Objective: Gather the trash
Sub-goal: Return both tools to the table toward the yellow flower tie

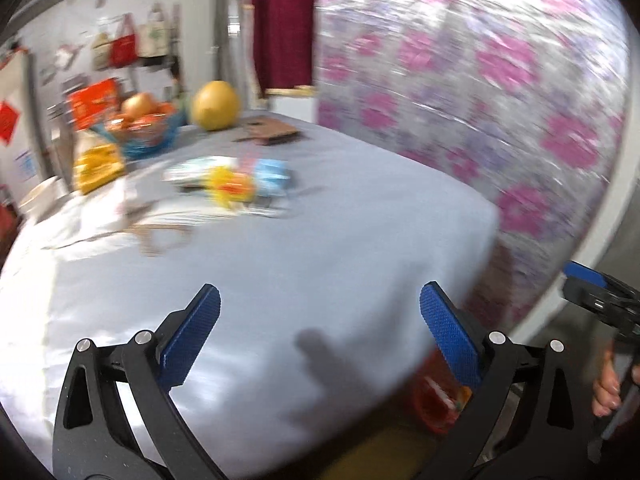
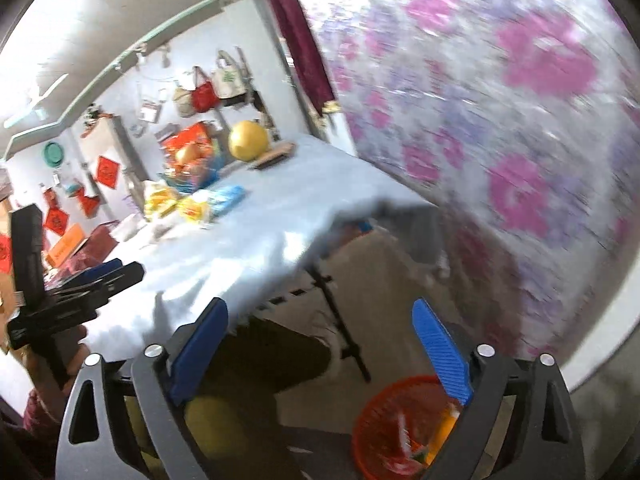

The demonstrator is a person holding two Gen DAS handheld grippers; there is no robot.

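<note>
Several bright wrappers (image 1: 232, 184), yellow, blue and white, lie in a blurred heap mid-table on the grey cloth (image 1: 320, 216). My left gripper (image 1: 320, 292) hovers open over the table's near part, with nothing between its blue pads. On the floor beside the table stands a red mesh basket (image 2: 404, 428) with some trash inside; it also peeks past the table corner as the basket (image 1: 436, 404). My right gripper (image 2: 320, 304) is open and empty above the floor, just left of that basket. The wrappers (image 2: 208, 204) show far off in the right wrist view.
At the table's far end are a blue fruit bowl (image 1: 148, 128), a yellow pomelo (image 1: 216, 106), snack packs (image 1: 96, 160) and brown cardboard (image 1: 268, 130). A floral curtain (image 1: 480, 100) hangs to the right. The table's folding leg (image 2: 340, 320) stands near the basket.
</note>
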